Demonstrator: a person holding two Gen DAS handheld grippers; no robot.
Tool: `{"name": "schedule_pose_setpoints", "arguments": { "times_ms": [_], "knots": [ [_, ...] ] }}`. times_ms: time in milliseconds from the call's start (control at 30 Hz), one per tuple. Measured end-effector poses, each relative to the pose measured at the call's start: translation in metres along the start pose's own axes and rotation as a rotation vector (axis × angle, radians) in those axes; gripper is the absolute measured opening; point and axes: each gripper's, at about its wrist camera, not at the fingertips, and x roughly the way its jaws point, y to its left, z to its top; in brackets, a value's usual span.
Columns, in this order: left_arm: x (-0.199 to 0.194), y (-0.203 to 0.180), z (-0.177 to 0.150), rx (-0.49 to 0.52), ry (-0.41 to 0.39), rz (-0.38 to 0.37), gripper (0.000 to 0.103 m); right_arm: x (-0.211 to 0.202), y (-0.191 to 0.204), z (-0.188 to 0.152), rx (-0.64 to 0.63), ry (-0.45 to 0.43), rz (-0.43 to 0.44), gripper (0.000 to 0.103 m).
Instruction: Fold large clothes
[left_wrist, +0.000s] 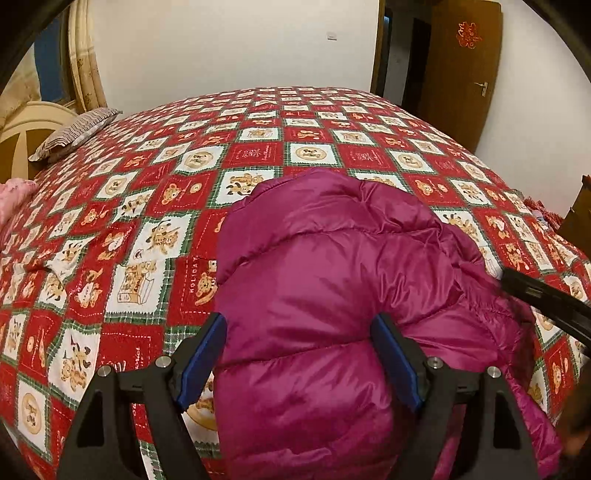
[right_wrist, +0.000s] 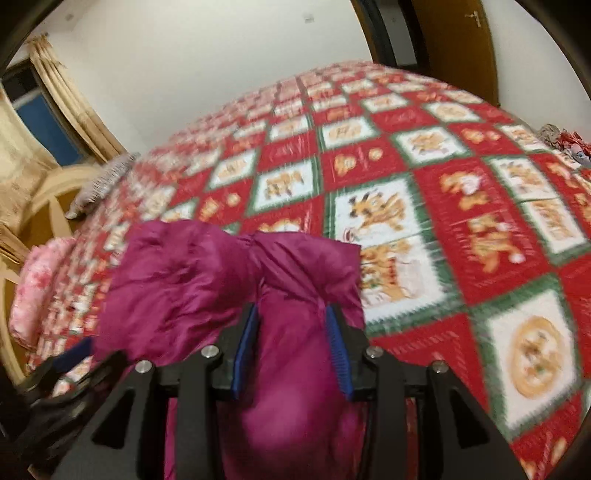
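Observation:
A magenta puffer jacket (left_wrist: 332, 266) lies bunched on a red, white and green teddy-bear bedspread (left_wrist: 258, 147). My left gripper (left_wrist: 299, 321) straddles a thick padded fold of it at the near edge, jaws wide, both blue pads against the fabric. A black finger of my right gripper (left_wrist: 546, 295) enters from the right, over the jacket's edge. In the blurred right wrist view, my right gripper (right_wrist: 291, 310) is shut on a narrower bunch of the jacket (right_wrist: 192, 280), which puckers between the pads. My left gripper (right_wrist: 74, 362) shows at the lower left.
A striped pillow (left_wrist: 74, 133) and a pink cloth (left_wrist: 14, 195) lie by the cream headboard (left_wrist: 33, 125) at the left. A brown door (left_wrist: 461, 74) stands open at the far right. The bedspread (right_wrist: 443, 221) stretches beyond and to the right of the jacket.

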Motion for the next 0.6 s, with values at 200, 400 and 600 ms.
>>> {"name": "schedule_pose_setpoints", "arguments": {
  "times_ms": [200, 400, 600],
  "knots": [
    [-0.002, -0.004, -0.004, 0.025, -0.014, 0.02, 0.081, -0.039, 0.018, -0.035, -0.065, -0.002, 0.039, 0.043],
    [0.001, -0.009, -0.006, 0.054, -0.016, 0.044, 0.083, -0.014, 0.011, -0.059, 0.0, 0.049, 0.026, 0.043],
    [0.008, -0.019, -0.01, 0.088, -0.032, 0.09, 0.084, 0.0, 0.005, -0.061, 0.008, 0.085, 0.043, 0.043]
  ]
}}
